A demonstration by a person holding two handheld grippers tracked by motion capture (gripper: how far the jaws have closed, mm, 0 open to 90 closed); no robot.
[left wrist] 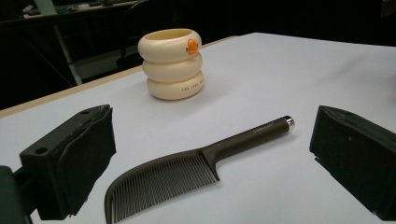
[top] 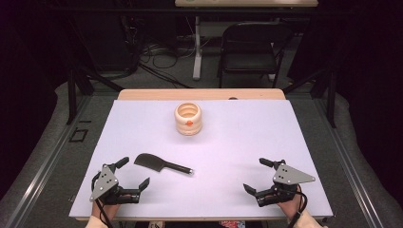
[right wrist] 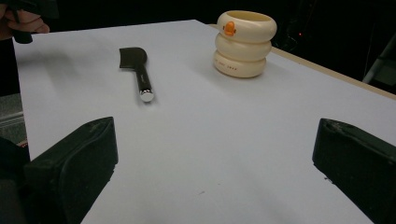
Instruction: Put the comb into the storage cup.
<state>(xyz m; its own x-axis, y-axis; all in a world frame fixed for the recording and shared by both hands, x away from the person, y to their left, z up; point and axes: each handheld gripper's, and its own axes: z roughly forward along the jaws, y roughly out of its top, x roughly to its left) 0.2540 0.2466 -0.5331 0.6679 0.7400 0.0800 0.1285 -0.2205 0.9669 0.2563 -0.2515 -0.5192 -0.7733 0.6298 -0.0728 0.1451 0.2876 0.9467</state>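
A dark comb [top: 160,164] with a silver-capped handle lies flat on the white table [top: 247,137], left of centre; it also appears close in the left gripper view [left wrist: 201,163] and farther off in the right gripper view [right wrist: 138,70]. A cream cup [top: 188,118] shaped like stacked rings, with an orange mark, stands upright toward the back [left wrist: 172,64] [right wrist: 244,43]. My left gripper [top: 133,172] rests near the front left corner, open and empty, with the comb just beyond its jaws. At the front right, my right gripper [top: 255,173] is open and empty too.
A black folding chair [top: 249,47] and a white table leg [top: 196,47] stand on the floor behind the table, with cables nearby. A wooden strip [top: 199,94] runs along the table's far edge. Dark frame posts rise at both sides.
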